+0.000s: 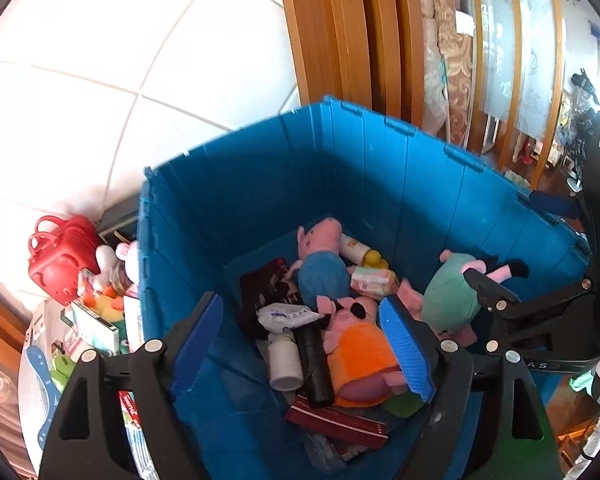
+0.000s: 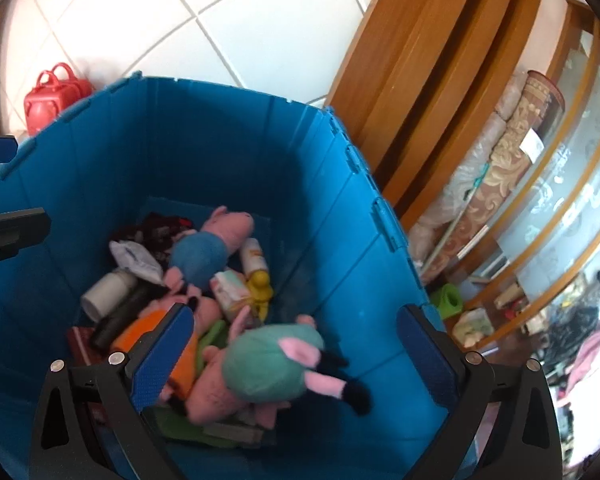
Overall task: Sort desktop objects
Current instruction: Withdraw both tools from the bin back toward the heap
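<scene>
right hand-held gripper (image 2: 296,354) wide, empty; green-dressed pig plush (image 2: 274,364) blurred, legs apparently lower-right.

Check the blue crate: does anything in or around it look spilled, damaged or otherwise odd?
Nothing looks damaged or spilled. The blue crate holds a loose jumble: three plush pigs, the green-dressed one lying on top, a white bottle on its side. More items sit piled outside beside a red bag.

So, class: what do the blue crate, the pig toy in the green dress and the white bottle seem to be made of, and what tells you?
Crate: rigid moulded plastic, judging by its ribbed, slightly glossy walls.
Pig toy: soft plush fabric; fuzzy matte surface, rounded stuffed shape.
Bottle: probably plastic; smooth, opaque white.
</scene>
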Demonstrator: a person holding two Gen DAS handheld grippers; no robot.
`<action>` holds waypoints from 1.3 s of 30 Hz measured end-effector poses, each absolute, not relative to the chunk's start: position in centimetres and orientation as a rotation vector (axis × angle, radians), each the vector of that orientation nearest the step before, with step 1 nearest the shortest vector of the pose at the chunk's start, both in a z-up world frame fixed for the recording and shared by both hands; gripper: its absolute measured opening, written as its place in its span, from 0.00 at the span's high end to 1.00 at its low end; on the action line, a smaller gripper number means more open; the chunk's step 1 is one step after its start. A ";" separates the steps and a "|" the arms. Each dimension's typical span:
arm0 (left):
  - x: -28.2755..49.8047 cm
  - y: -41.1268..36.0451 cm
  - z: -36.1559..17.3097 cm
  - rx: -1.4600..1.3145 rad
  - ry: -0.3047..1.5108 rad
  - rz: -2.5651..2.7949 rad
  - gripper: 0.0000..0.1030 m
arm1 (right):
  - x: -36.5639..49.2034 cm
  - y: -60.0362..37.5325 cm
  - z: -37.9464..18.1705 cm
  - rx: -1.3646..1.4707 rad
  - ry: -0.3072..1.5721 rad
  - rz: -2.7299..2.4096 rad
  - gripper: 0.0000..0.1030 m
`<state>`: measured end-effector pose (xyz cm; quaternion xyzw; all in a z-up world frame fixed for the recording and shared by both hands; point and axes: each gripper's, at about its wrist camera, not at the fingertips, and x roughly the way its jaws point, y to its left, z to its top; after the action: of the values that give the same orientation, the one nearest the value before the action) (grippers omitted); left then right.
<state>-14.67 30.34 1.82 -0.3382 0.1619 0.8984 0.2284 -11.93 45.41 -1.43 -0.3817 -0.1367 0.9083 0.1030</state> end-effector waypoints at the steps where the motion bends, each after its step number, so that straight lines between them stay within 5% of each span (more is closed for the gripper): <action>1: -14.4 29.9 2.1 -0.914 0.440 2.483 0.21 | -11.6 45.1 -1.1 -1.112 -0.398 2.691 0.00; 22: -11.1 15.7 5.0 -0.644 0.151 2.713 0.19 | -7.3 34.9 4.0 -0.768 -0.265 2.912 0.00; 30: -11.9 6.7 3.0 -0.661 0.141 2.831 0.19 | -7.0 28.5 3.8 -0.789 0.017 3.083 0.00; 39: -13.9 -4.2 -3.4 -0.825 0.199 2.905 0.19 | -9.0 18.8 2.9 -0.744 0.030 3.185 0.00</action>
<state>-13.90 -4.16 -3.38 -0.2722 0.0656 0.9583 0.0576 -8.96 18.76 2.89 -0.2269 0.0093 0.9717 -0.0647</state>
